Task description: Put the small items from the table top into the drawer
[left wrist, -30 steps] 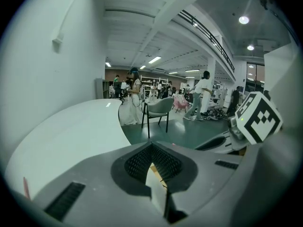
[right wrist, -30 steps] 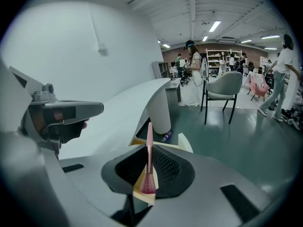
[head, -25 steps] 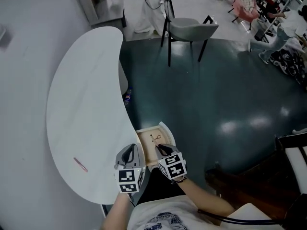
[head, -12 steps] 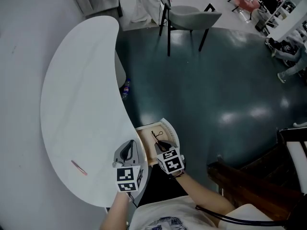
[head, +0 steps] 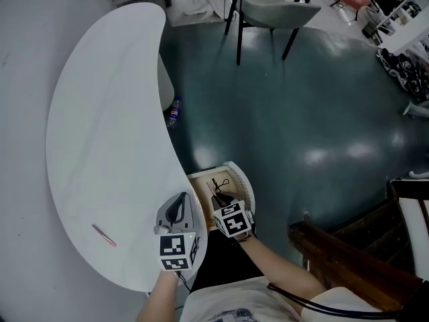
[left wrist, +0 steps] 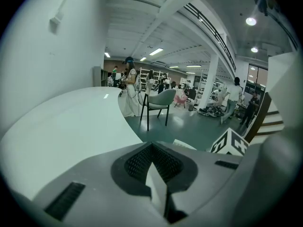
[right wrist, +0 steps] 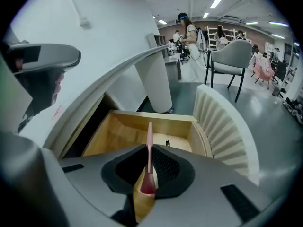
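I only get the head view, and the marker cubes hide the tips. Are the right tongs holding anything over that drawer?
Observer: Yes. The right gripper view shows the right tongs shut on a thin pink stick, which points into the open wooden drawer.
Operator: And the left tongs, are they carrying something too?
Observer: No. In the left gripper view the left tongs are shut with nothing between them, above the white table.
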`<state>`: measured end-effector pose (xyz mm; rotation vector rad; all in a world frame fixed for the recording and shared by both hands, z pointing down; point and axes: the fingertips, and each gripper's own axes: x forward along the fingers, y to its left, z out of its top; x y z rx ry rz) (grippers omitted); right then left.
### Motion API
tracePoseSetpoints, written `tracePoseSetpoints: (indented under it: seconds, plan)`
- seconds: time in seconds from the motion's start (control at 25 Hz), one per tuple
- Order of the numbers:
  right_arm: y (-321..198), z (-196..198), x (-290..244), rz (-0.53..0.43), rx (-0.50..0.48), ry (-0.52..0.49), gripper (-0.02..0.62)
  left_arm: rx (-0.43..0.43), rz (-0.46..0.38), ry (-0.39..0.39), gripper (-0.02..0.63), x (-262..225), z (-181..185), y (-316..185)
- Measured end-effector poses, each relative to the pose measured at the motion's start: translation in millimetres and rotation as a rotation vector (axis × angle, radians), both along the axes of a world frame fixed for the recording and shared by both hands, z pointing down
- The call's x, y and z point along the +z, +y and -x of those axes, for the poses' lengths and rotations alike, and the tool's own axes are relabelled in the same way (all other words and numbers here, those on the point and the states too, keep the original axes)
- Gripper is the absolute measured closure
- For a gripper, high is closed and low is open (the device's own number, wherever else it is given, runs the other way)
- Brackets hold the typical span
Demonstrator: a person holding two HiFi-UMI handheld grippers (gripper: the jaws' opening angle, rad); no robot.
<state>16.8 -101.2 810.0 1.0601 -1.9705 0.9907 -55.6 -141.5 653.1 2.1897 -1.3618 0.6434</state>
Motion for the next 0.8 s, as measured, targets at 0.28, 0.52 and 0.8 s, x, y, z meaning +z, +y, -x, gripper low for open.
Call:
tracePoseSetpoints:
  seconds: [0.28,0.52,0.8]
  plan:
    - [-4,8,22,0.053,-0.013,0.014,0.535,-0.022,0.014,-0.007,0.589,8,8,-5]
    - [-11,10,44,0.074,-0.032,0.040,0.535,-0.027,0.017,-0.009,0.591,13,8,-9]
    - [-6,10,69,0.142,-0.057,0.093,0.535,-0.037,0.032,-0.003,0.590,15,9,-8]
